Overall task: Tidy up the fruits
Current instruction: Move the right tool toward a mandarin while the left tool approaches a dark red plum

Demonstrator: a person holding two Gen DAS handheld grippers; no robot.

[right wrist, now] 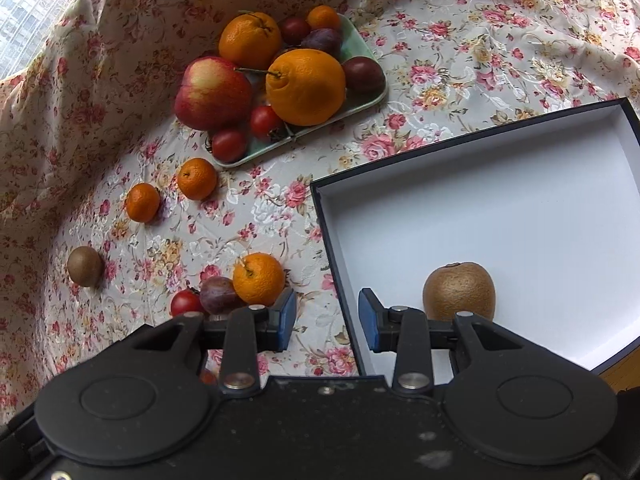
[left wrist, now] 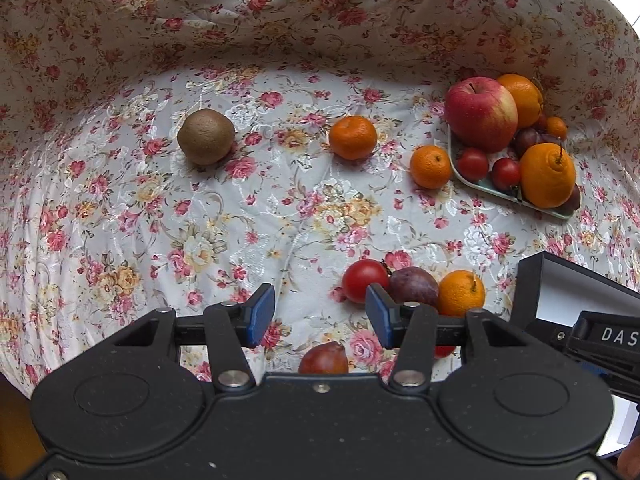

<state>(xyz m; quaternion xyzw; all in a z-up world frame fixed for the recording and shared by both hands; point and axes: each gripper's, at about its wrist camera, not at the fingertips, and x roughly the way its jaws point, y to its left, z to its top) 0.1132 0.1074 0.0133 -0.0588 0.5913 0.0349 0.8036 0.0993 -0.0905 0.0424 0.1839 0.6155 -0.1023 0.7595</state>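
"das" lettering (left wrist: 618, 336) on right hand-held gripper (left wrist: 600, 340)

surface: floral cloth (left wrist: 280, 208), white ground with pink and yellow roses, wrinkled, covers the whole table
backdrop: same cloth rises behind and at the sides in loose folds
window (right wrist: 28, 12): top left in right wrist view, buildings outside
light: daylight, soft shadows
wood (right wrist: 624, 372): bare patch at right edge

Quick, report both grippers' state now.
Left gripper: open, holding nothing.
Right gripper: open, holding nothing.
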